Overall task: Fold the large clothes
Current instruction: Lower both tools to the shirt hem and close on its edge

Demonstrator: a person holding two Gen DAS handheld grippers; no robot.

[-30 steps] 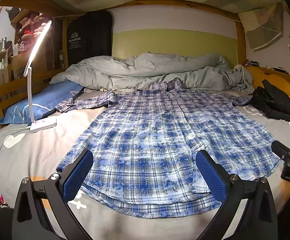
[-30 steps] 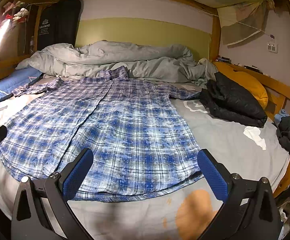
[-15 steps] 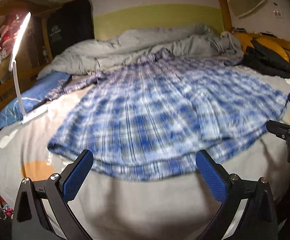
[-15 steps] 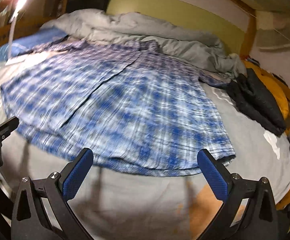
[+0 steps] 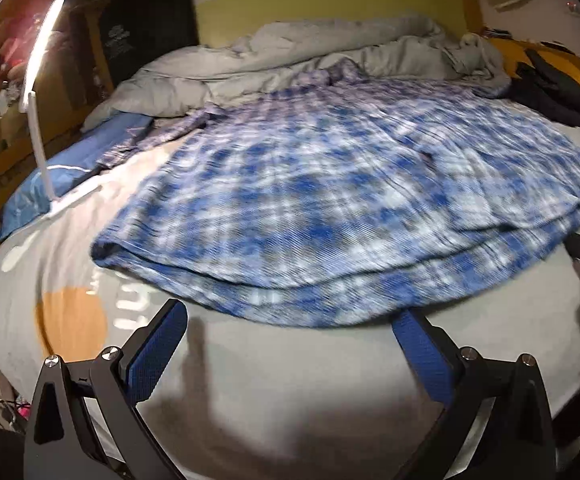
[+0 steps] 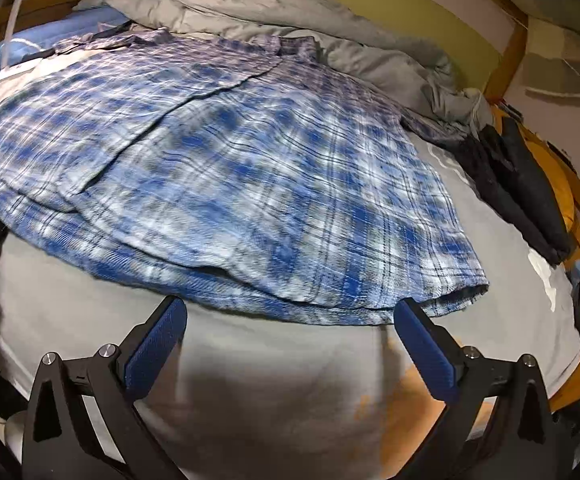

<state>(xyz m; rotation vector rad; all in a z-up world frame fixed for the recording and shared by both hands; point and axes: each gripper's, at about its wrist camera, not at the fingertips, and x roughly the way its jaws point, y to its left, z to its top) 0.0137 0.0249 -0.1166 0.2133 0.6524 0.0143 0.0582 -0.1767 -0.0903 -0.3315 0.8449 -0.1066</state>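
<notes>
- Left wrist view: left claw (image 5: pixel 290 340), fingers spread wide, nothing between them; it hangs over bare grey sheet at the bed's (image 5: pixel 290 392) near edge, just short of the hem.
- Same view: plaid shirt (image 5: pixel 350 200), blue and white, lying spread out on the bed, collar toward the far end, hem toward the near edge. One sleeve trails toward the bed's left edge. Picture is motion-blurred.
- Same view: grey duvet (image 5: pixel 298 56) bunched along the far end; blue pillow (image 5: pixel 69 168) and a lit white lamp (image 5: pixel 37 92) at the left edge; dark jacket (image 5: pixel 558 92) at the right edge.
- Right wrist view: right claw (image 6: pixel 290 332), likewise released and empty, above the sheet near the shirt's right hem corner.
- Progress, as a judgement: no fold is visible yet; the shirt is laid out flat only. Sleeves, sides and the lengthwise fold all remain.
- Containers: none in either view.
</notes>
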